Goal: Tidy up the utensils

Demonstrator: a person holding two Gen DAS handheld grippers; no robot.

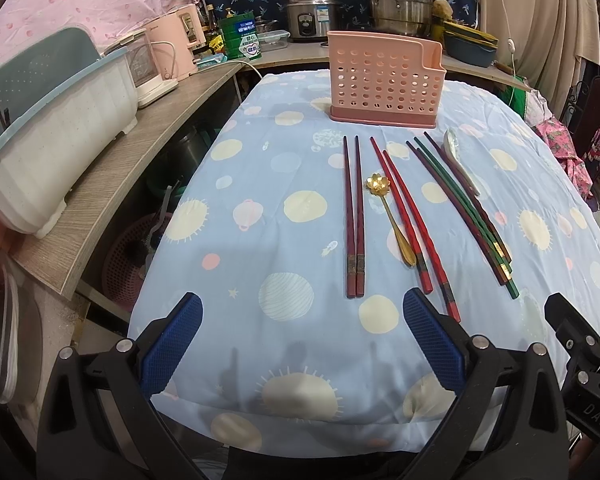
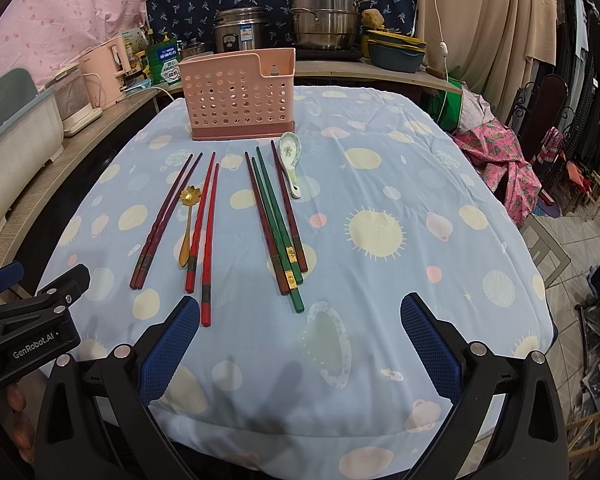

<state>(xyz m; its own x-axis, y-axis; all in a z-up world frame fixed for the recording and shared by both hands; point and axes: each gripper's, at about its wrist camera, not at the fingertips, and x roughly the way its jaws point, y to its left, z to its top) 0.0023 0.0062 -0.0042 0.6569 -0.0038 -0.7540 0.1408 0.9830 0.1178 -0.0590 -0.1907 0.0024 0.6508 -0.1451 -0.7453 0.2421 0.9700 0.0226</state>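
A pink perforated utensil holder stands at the far side of the table. In front of it lie a dark maroon chopstick pair, a gold flower spoon, a red chopstick pair, a bunch of green and dark chopsticks, and a white ceramic spoon. My left gripper hovers open near the front edge, below the maroon and red pairs. My right gripper is open too, just below the green chopsticks' ends. Both hold nothing.
The table carries a light blue cloth with sun and planet prints. A wooden shelf on the left holds a white dish bin and a pink kettle. Steel pots stand on the back counter. Chairs and clothes crowd the right.
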